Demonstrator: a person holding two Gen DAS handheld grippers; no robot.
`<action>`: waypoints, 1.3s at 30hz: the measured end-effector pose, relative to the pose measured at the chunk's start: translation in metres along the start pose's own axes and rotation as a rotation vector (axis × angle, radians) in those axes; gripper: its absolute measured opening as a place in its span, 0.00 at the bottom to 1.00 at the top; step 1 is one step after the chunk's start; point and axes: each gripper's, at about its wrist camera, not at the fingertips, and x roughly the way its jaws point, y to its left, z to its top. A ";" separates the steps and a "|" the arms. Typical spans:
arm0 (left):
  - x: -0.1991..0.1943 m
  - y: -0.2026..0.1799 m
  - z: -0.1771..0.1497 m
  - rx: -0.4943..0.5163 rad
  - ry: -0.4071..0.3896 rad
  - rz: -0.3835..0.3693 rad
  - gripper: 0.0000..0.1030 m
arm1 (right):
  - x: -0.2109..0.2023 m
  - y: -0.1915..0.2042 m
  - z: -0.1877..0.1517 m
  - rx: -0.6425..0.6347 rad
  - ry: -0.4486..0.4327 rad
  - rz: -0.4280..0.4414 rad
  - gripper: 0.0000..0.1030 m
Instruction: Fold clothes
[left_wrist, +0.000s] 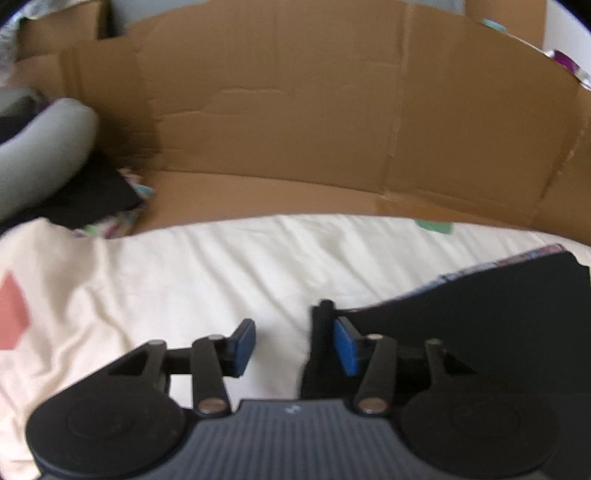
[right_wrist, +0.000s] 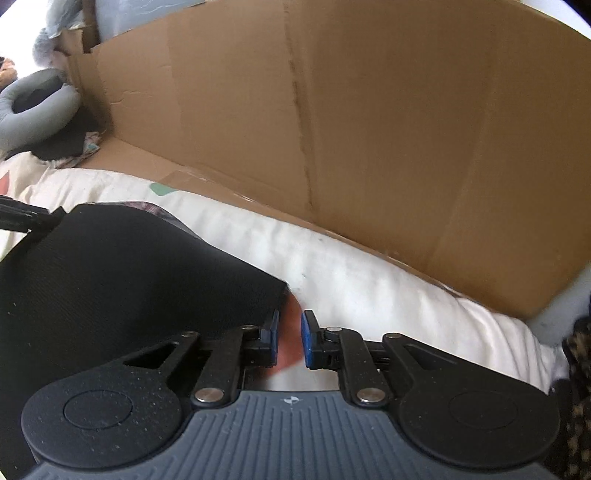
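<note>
Nearest the lens in the left wrist view, the left gripper (left_wrist: 293, 345) stands with its jaws well apart and nothing pinched between the blue pads (left_wrist: 243, 347). Only cream bedsheet (left_wrist: 207, 273) shows in the gap.

By size, the biggest thing is the cardboard wall (left_wrist: 295, 110), which spans the view from 10 to 2 o'clock behind the sheet. Next comes the sheet itself, wrinkled, with a pink patch (left_wrist: 13, 314) at 9 o'clock.

Then the black garment (left_wrist: 498, 314): it lies flat on the sheet at 3 to 4 o'clock of the left gripper, its edge touching or just behind the right-hand finger (blur makes it hard to say which). Its long axis runs from that finger up toward 2 o'clock, with a patterned lining showing along the far edge.

In the right wrist view, the same garment (right_wrist: 129, 277) fills 8 to 10 o'clock, its corner ending just beside the left-hand pad of the right gripper (right_wrist: 290, 341). Those jaws stand slightly apart with no cloth clamped; a reddish patch (right_wrist: 290, 325) on the sheet shows through the gap.

A grey ring cushion (right_wrist: 33, 107) sits at 10 o'clock, well apart.
</note>
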 end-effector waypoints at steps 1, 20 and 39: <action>-0.003 0.004 0.001 -0.006 -0.004 0.011 0.48 | -0.003 -0.001 -0.001 0.000 -0.011 -0.001 0.14; -0.041 -0.063 0.014 -0.060 -0.109 -0.181 0.28 | -0.025 0.061 0.032 -0.031 -0.136 0.195 0.15; -0.003 -0.102 -0.002 0.056 -0.051 -0.209 0.12 | 0.024 0.098 0.044 -0.172 -0.070 0.167 0.21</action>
